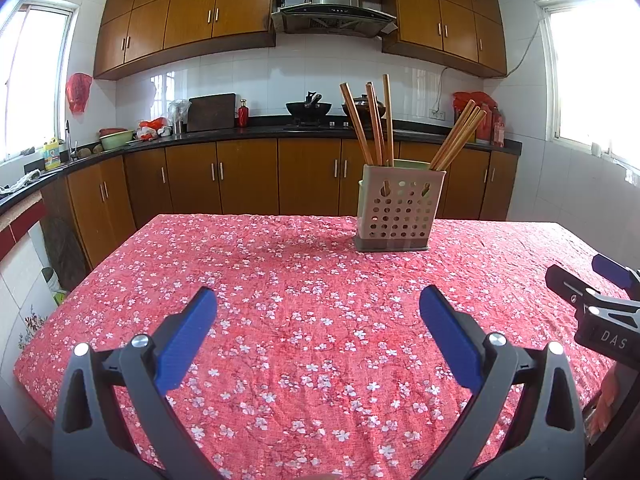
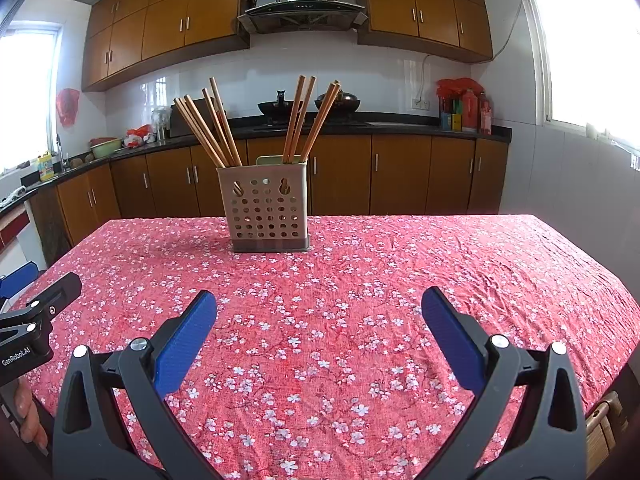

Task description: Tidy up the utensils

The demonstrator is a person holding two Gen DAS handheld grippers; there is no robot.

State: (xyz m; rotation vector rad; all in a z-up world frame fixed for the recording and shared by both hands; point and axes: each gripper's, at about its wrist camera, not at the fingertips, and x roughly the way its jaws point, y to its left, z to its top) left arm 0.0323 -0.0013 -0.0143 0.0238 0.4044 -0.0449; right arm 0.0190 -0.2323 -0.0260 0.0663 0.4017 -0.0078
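Left gripper (image 1: 318, 308): jaws spread wide, holding nothing, above the floral tabletop (image 1: 280, 340). Right gripper (image 2: 319, 312): same, released and empty. Chopsticks (image 2: 216, 124) stand in the perforated holder (image 2: 266, 210), upright at the tabletop's far side, well apart from both.

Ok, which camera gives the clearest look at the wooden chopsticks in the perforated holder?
The right wrist view: the wooden chopsticks fan apart in two separate bunches above the perforated beige holder. The left wrist view shows them off-centre and more overlapped.
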